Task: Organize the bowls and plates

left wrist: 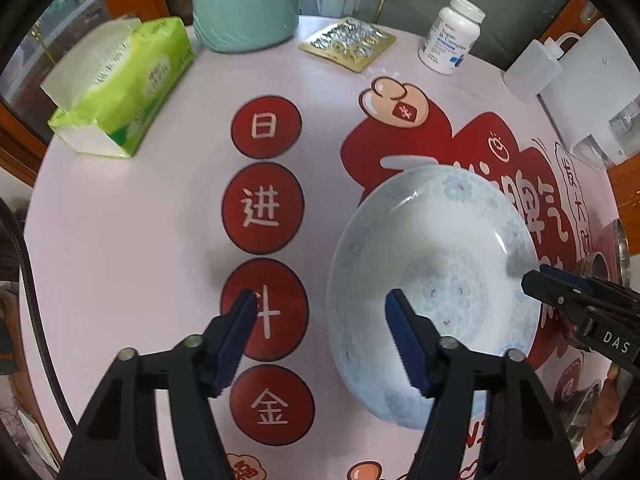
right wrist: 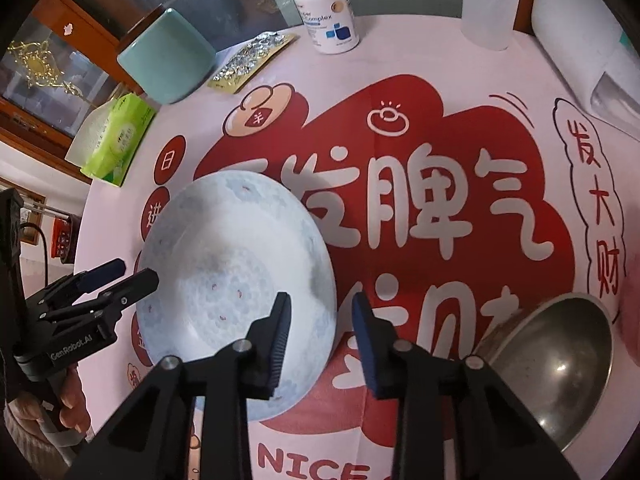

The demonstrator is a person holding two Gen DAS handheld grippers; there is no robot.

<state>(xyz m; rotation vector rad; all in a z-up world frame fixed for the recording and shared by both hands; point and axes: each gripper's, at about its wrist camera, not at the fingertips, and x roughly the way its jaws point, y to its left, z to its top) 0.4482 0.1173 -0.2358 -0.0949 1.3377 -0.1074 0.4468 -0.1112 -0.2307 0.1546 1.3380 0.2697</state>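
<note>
Glazed, glossy ceramic plate (right wrist: 236,264); dull brushed-metal bowl (right wrist: 560,364); smooth printed table cover (right wrist: 440,216); foil blister pack (left wrist: 347,43); plastic bottle (left wrist: 450,40); plastic-wrapped tissue pack (left wrist: 124,84)

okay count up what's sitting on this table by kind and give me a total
Plates: 1, the patterned plate
Bowls: 1, the steel bowl
Bottles: 2, vitamin bottle, clear squeeze bottle
Tissue packs: 1
Blister packs: 1
Green canisters: 1
Total: 7
</note>
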